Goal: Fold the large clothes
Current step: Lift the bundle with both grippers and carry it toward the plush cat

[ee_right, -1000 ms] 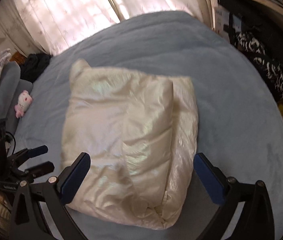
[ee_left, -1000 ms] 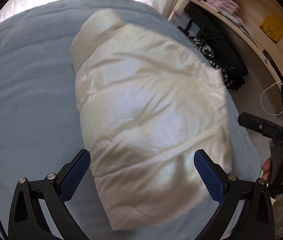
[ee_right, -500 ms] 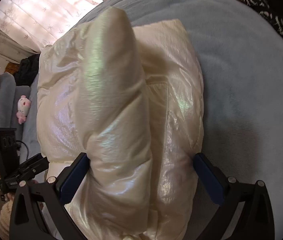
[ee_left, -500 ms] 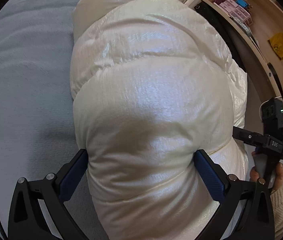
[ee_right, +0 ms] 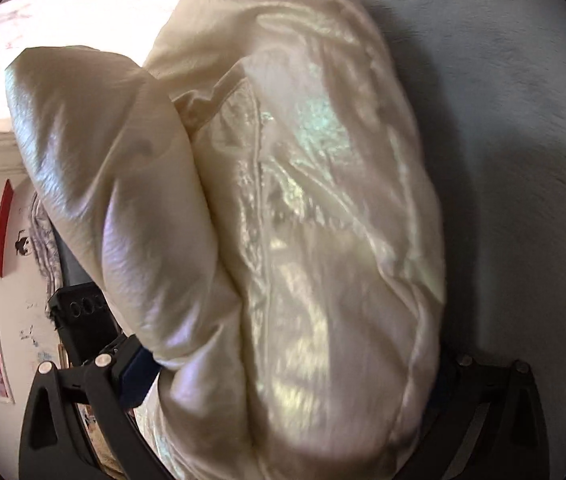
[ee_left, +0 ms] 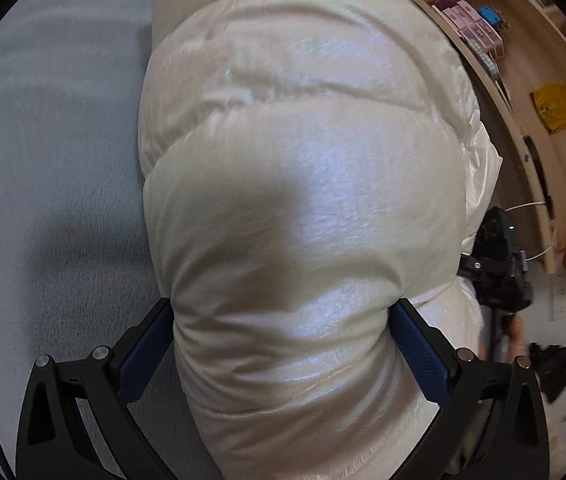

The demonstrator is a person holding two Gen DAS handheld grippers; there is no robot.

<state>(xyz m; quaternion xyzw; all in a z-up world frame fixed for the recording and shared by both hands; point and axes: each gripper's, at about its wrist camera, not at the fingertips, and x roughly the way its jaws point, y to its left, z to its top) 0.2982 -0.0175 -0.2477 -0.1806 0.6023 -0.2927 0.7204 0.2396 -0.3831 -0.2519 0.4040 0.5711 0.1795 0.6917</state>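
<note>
Currently the jacket (ee_left: 307, 216), a cream, glossy, quilted puffer garment, fills most of both wrist views. It is bunched into a thick roll over the bed (ee_left: 43, 160), which carries a grey-blue cover.

Left gripper (ee_left: 283, 344): both blue-padded fingers (ee_left: 143, 348) stand wide apart, one on each side of the roll. The fabric bulges between them and presses against the inner face of each pad. The jaws are spread to the full width of the bundle and are not drawn together on it.

Right gripper (ee_right: 291, 368): the left pad (ee_right: 139, 372) shows at the edge of the fabric; the opposite pad is mostly hidden behind the jacket. The finger frames stand wide apart, with the bundle lodged between them. Two lobes of the garment meet along a deep crease running up from the jaw gap.

Position of the garment: in the left view it extends from the jaws toward the top of the frame, with the bed to its left and a wooden shelf (ee_left: 523, 80) to its right. In the right view the bed (ee_right: 523, 120) lies to the right, a bright curtained window (ee_right: 63, 12) behind.

The right gripper's body (ee_left: 499, 264) appears at the right edge of the left view, against the jacket's side. The left gripper's body (ee_right: 83, 320) appears at the left of the right view, partly behind the fabric. The right view is motion-blurred.
</note>
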